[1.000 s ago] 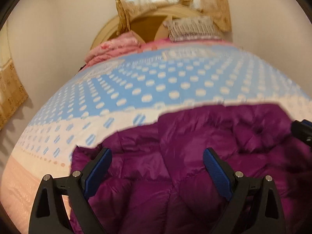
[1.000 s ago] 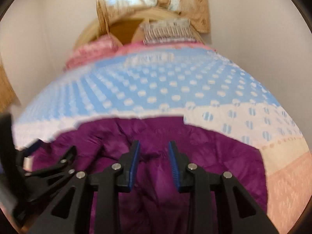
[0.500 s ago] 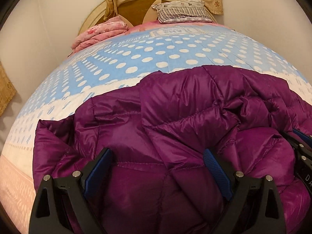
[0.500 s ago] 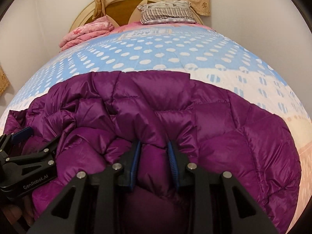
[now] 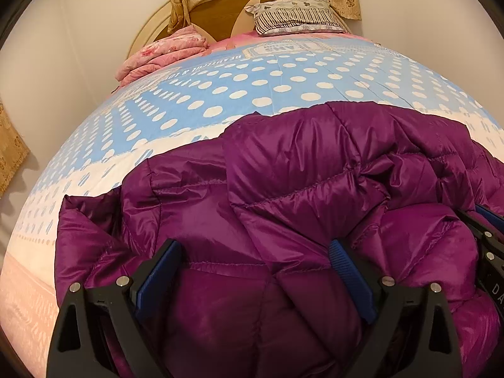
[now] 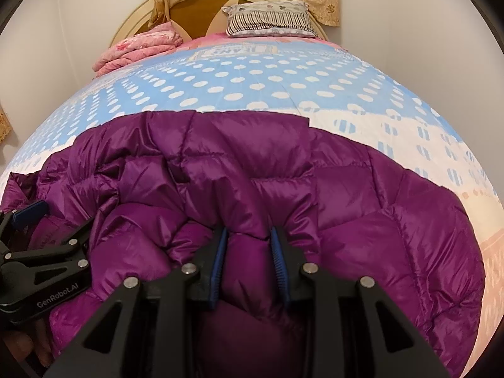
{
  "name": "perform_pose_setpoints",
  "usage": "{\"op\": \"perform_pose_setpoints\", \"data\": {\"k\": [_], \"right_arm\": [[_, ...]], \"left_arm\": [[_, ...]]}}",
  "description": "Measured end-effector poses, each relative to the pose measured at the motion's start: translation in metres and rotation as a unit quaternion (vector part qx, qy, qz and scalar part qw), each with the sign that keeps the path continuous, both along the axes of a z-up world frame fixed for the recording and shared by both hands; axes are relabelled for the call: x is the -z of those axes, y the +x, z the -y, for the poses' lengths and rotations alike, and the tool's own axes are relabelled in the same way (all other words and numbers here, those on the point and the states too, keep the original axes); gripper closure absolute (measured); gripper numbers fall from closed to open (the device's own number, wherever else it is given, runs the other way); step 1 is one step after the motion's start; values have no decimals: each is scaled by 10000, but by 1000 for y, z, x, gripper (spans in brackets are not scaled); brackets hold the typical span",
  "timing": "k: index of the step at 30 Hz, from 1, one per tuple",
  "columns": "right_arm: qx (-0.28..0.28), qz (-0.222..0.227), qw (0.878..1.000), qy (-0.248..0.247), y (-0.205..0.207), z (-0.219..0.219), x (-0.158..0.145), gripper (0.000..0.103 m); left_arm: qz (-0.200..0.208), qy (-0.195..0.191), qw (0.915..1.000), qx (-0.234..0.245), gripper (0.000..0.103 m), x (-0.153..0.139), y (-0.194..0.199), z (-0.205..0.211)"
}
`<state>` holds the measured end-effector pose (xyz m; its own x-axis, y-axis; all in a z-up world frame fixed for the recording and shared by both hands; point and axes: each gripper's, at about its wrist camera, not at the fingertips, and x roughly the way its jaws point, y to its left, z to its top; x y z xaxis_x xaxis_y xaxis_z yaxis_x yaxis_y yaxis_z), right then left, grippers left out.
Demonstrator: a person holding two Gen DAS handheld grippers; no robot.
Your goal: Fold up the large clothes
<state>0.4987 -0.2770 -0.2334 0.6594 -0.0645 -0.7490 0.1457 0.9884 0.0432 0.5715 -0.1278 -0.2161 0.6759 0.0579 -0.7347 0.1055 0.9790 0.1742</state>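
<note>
A purple quilted down jacket (image 5: 283, 195) lies bunched on the near end of the bed and fills the lower half of both views (image 6: 362, 208). My left gripper (image 5: 255, 252) is open, its blue-padded fingers spread wide with jacket fabric bulging between them. My right gripper (image 6: 247, 245) is shut on a thick fold of the jacket. The right gripper shows at the right edge of the left wrist view (image 5: 488, 230). The left gripper shows at the left edge of the right wrist view (image 6: 41, 239).
The bed has a blue quilt with white dots (image 5: 283, 75) and a pale border (image 6: 409, 132). A folded pink blanket (image 5: 160, 55) and a striped pillow (image 5: 296, 15) lie by the round headboard (image 6: 201, 6). Walls stand close on both sides.
Both grippers came down onto the jacket and the views steadied. The jacket now fills more of both views. The right gripper stays shut on its fold and the left stays open.
</note>
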Motion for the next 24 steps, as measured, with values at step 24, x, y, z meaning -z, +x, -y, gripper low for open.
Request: {"op": "perform_pose_setpoints", "data": {"k": [24], "right_arm": [[5, -113, 9996, -276, 3, -7, 2, 70]], "left_arm": [[99, 325, 9994, -72, 4, 1, 0, 4]]}}
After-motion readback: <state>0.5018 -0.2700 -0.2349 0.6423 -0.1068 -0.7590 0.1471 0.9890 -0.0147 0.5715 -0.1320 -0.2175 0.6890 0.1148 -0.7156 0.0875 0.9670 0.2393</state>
